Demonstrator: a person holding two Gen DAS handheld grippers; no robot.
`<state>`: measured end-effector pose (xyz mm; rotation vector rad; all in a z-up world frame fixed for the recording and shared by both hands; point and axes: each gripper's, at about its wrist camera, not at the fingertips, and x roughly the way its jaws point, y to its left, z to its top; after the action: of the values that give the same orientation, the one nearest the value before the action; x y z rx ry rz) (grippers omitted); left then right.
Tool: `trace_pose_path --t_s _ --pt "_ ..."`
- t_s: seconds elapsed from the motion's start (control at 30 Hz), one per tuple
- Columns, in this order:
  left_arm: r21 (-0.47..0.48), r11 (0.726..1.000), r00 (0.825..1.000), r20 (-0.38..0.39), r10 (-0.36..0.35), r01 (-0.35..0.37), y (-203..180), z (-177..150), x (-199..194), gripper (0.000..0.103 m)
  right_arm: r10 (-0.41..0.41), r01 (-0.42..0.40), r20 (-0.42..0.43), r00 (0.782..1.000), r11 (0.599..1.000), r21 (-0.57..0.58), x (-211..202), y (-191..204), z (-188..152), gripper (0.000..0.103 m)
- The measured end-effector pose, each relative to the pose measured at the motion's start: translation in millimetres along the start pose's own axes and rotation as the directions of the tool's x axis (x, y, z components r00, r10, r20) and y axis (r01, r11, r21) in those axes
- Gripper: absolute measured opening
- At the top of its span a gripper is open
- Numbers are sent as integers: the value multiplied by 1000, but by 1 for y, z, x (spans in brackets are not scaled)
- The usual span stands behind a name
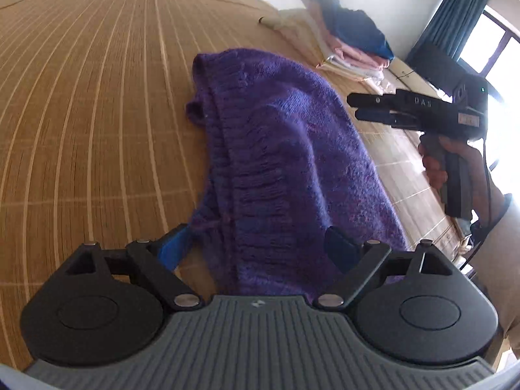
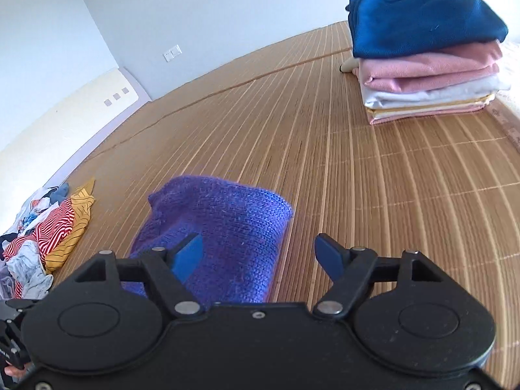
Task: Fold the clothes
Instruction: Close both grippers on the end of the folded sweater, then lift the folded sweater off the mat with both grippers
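While its two blue-padded fingers stand wide apart, the left gripper (image 1: 260, 250) hangs over the near end of a purple knitted sweater (image 1: 279, 149) spread on a bamboo mat (image 1: 97, 97); the left wrist view shows the knit running lengthwise away from the camera, its ribbed edge along the left side and its far end pointing toward a stack of folded clothes (image 1: 344, 45). Right of the sweater in this view, the right gripper (image 1: 352, 107) floats above the mat, gripped by a hand (image 1: 455, 169), with its fingers seen side-on and only a narrow gap between them; a window (image 1: 490, 48) and a blue curtain (image 1: 451, 13) appear beyond it, which the other camera misses.

From the right wrist view, the right gripper (image 2: 260, 256) has its fingers spread wide and empty, the left finger over the sweater (image 2: 221, 237), the right over bare mat (image 2: 357, 178). Folded into a compact block, the sweater lies long axis away from the camera. Far right of it rises the folded stack (image 2: 429, 58), topped by a blue garment (image 2: 422, 16). Left of the sweater lies a heap of unfolded clothes (image 2: 42, 243), unseen by the left camera.
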<state>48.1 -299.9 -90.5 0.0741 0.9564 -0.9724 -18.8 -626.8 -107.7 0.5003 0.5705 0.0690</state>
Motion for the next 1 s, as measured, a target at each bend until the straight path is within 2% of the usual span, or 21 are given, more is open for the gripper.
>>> trace_pose_path --t_s 0.03,0.1,0.17,0.23,0.33,0.4,0.5,0.57,0.67,0.7,0.77,0.83,0.93,1.0 --pt "-3 1000 1000 -16 14 -14 1 -5 2 91 22 -22 -10 1000 1000 4 2 -4 -1 77" --pt "25 999 1000 6 29 -29 -4 -9 2 93 55 -55 -27 998 998 0 12 -7 -1 74" --pt "30 998 999 4 52 -52 -10 -10 4 94 71 -71 -7 997 997 -27 20 -6 -2 74" --pt "21 998 998 14 65 -65 -17 -11 8 93 57 -56 1 998 996 -63 30 -3 -1 75" --pt "83 991 994 47 101 -104 -33 -18 13 84 18 -17 15 1000 996 -93 36 5 -2 76" --pt "73 991 992 73 106 -111 -37 -25 13 83 16 -15 6 1000 992 -125 38 9 -4 59" --pt "58 992 990 97 105 -111 -40 -29 12 76 8 -8 2 1000 991 -136 35 13 -6 54" --pt "47 994 991 104 90 -95 -40 -29 12 62 10 -8 13 1000 991 -135 34 12 -10 50" --pt "10 998 991 117 61 -63 -39 -30 11 47 21 -19 17 1000 995 -103 32 11 -11 39" --pt "27 997 991 115 66 -69 -42 -29 10 46 27 -25 14 1000 996 -86 31 10 -10 32" --pt "78 993 990 119 77 -87 -49 -26 5 36 73 -72 17 997 997 -38 26 4 0 25" --pt "112 990 989 130 73 -87 -53 -22 -2 31 126 -126 22 992 992 11 17 -3 9 23" --pt "107 993 988 150 40 -56 -53 -16 -12 26 127 -125 55 990 992 -29 4 5 13 23" --pt "125 990 985 168 42 -63 -57 -13 -16 24 135 -132 71 988 990 -56 -4 11 16 23"
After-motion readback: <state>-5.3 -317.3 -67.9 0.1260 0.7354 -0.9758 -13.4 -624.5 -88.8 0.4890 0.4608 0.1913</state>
